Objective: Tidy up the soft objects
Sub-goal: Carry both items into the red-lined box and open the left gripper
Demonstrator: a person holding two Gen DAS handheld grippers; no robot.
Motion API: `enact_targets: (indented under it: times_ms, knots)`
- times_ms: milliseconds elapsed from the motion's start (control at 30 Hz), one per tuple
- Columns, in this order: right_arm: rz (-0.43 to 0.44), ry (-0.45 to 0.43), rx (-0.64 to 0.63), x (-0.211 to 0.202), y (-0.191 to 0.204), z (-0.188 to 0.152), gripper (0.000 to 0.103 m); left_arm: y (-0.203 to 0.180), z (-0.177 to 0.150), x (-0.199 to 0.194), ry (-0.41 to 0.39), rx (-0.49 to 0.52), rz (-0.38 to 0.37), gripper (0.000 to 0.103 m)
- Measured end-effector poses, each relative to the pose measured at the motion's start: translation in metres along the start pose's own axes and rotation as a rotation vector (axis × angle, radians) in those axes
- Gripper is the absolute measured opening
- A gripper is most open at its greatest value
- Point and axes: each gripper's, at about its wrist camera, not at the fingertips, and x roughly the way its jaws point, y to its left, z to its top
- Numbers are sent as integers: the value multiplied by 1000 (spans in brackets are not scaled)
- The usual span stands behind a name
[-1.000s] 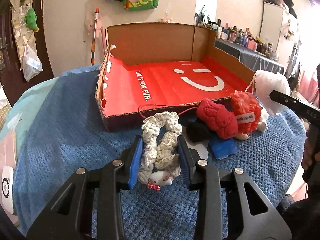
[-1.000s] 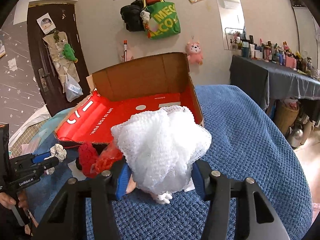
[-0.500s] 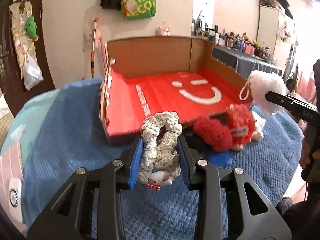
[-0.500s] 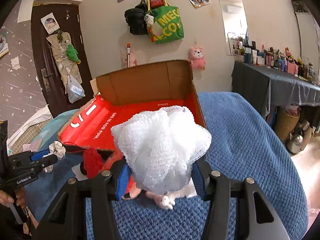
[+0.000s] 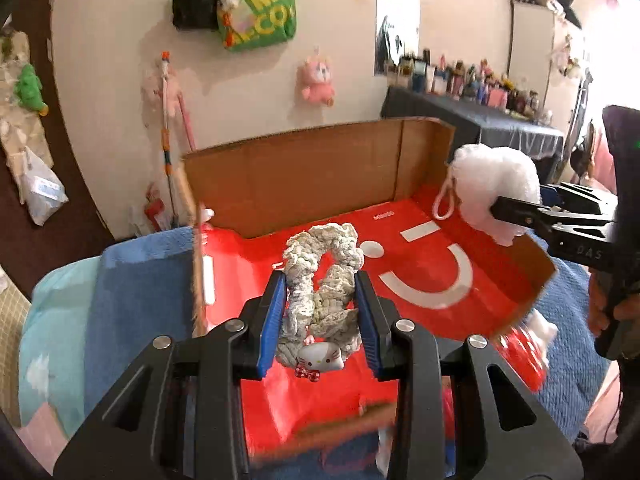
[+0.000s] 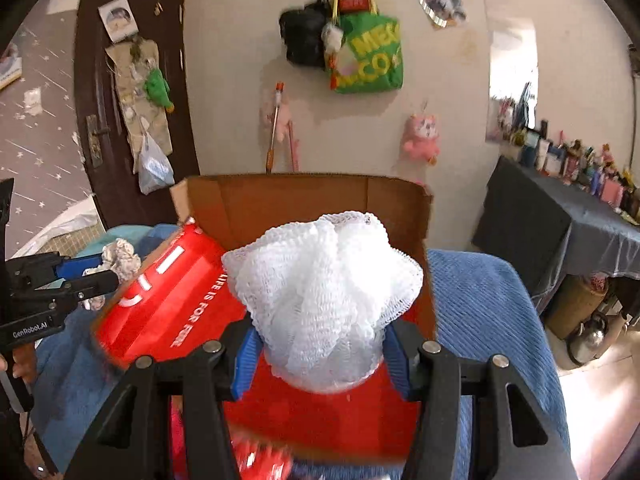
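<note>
My left gripper [image 5: 320, 308] is shut on a cream knitted scrunchie [image 5: 320, 280] with a small white cat charm [image 5: 318, 358], held above the red floor of the cardboard box [image 5: 304, 184]. My right gripper [image 6: 322, 348] is shut on a white mesh bath puff [image 6: 324, 296], held over the box's near right part [image 6: 188, 304]. The puff also shows in the left wrist view [image 5: 496, 196] over the box's right wall. The scrunchie shows in the right wrist view [image 6: 118, 258] at the box's left side.
The box lies on a blue knitted blanket [image 6: 480, 300]. Red soft items [image 5: 520, 356] lie blurred beside the box's near right corner. A dark table with bottles [image 6: 572, 216] stands to the right. Bags [image 5: 256, 12] hang on the wall behind.
Both grippers have risen and moved forward over the box with their objects still held. The red soft items on the blanket have dropped to the lower edge of both views.
</note>
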Motion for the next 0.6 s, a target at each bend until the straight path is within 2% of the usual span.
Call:
enact_targets:
  times_ms: [200, 300, 367, 600]
  knots:
    - [-49, 149, -13, 75, -1, 29, 56, 6, 29, 78, 159, -8, -6, 33]
    - [-74, 211, -16, 107, -1, 35, 56, 5, 33, 114, 221, 12, 48, 33]
    - [-102, 230, -32, 121, 0, 36, 56, 9, 37, 137, 267, 0, 54, 33]
    - [-181, 308, -71, 160, -3, 37, 56, 25, 42, 179, 339, -47, 98, 33]
